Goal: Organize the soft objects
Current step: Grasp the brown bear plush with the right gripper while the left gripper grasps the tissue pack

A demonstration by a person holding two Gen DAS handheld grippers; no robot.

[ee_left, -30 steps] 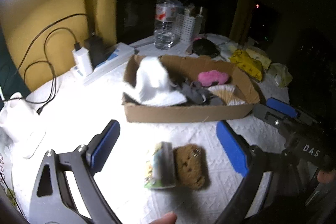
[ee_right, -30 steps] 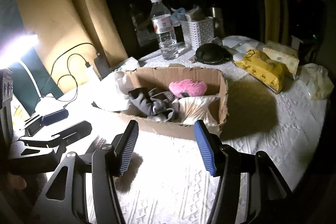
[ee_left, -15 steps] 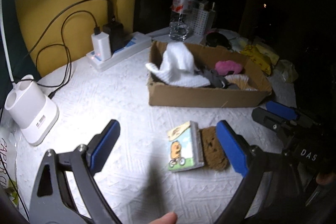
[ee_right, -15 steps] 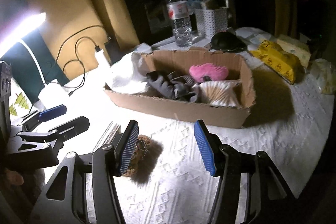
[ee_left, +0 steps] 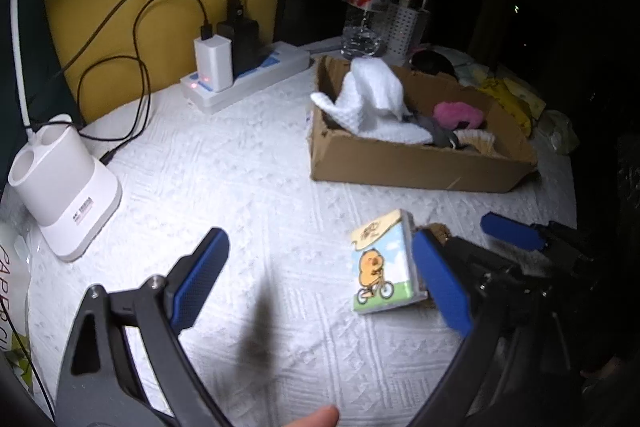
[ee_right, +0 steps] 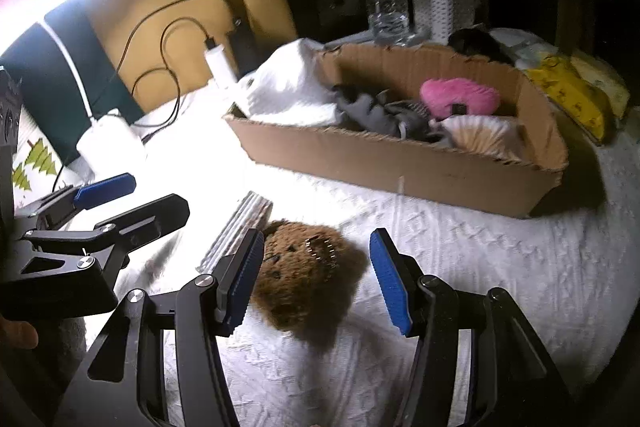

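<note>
A brown fuzzy sponge (ee_right: 308, 275) lies on the white tablecloth between the open fingers of my right gripper (ee_right: 318, 279), not gripped. Beside it lies a tissue pack with a cartoon animal (ee_left: 382, 265), seen edge-on in the right wrist view (ee_right: 236, 231). My left gripper (ee_left: 320, 283) is open and empty, its right finger next to the pack. The cardboard box (ee_left: 416, 167) holds a white cloth (ee_left: 372, 99), grey cloth (ee_right: 380, 111), a pink plush (ee_right: 460, 99) and a beige fan-shaped item (ee_right: 480, 139). The box also shows in the right wrist view (ee_right: 400, 167).
A power strip with chargers (ee_left: 244, 75) and a white holder (ee_left: 64, 183) stand at the left. A water bottle (ee_left: 366, 15) and white basket (ee_right: 448, 7) stand behind the box. Yellow packs (ee_right: 572, 95) lie at the right.
Both grippers have swung left and lower. The right gripper has come down around the brown sponge. The left gripper has shifted left, so the tissue pack now sits by its right finger.
</note>
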